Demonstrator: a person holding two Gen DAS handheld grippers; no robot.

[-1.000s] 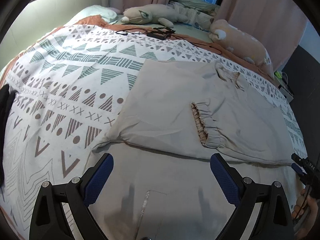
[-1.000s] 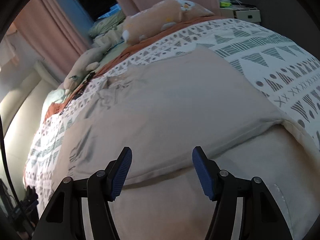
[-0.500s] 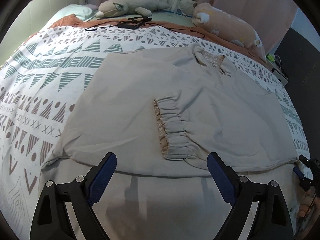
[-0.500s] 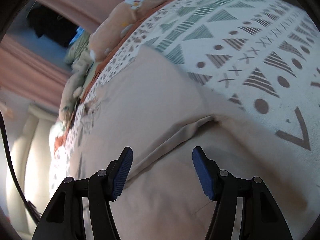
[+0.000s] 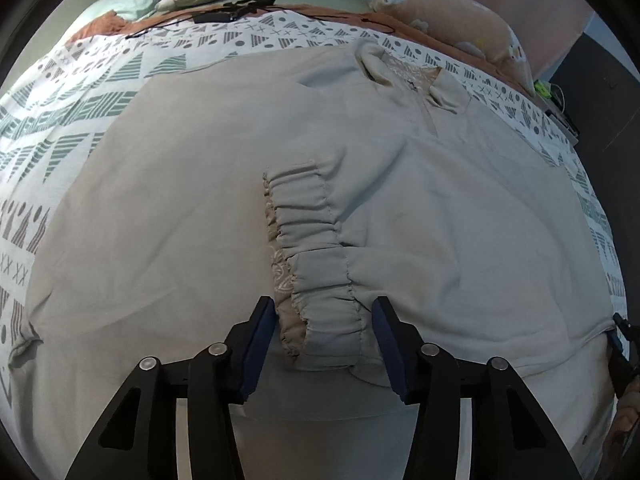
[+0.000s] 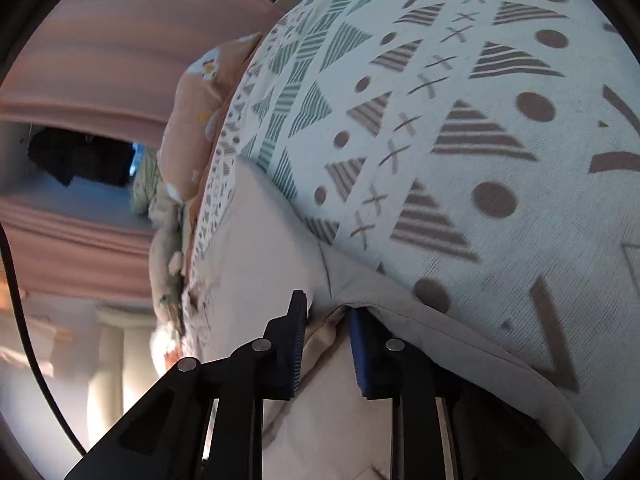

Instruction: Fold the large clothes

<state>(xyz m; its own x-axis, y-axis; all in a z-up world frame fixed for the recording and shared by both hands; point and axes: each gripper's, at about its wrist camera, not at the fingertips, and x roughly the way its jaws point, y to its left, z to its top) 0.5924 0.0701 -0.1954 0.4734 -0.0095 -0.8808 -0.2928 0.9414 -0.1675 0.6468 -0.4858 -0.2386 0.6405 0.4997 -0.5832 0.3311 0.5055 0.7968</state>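
A: Bedroom, with a patterned duvet (image 5: 72,80) over the bed and plush toys (image 5: 452,12) along the far edge. Serves as the folding surface for a beige quarter-zip sweatshirt (image 5: 160,208), spread front-up across the middle, with one sleeve already folded in so that its elastic cuff (image 5: 316,248) sits on the chest.

B: Noted. Claws?

A: Left gripper (image 5: 323,308) low over the near hem, pointing along the body towards the collar, held level. Jaws parted wide enough to straddle the cuff, one pad on each side, gripping nothing so far. Right gripper (image 6: 326,320) rolled hard onto its side at the garment's right corner, pressed close to the bed. Jaws drawn in narrow with a fold of cloth between the pads. Hard to say whether truly clamped or just short of it: too dim and too close down there.

B: Risks from here?

A: Probably three. Closing the left on the cuff alone and lifting would drag the sleeve off the chest and undo that fold. Pinching only the top layer at the right corner would leave the back panel behind and skew the crease. Digging too deep could catch the duvet and lift it too.
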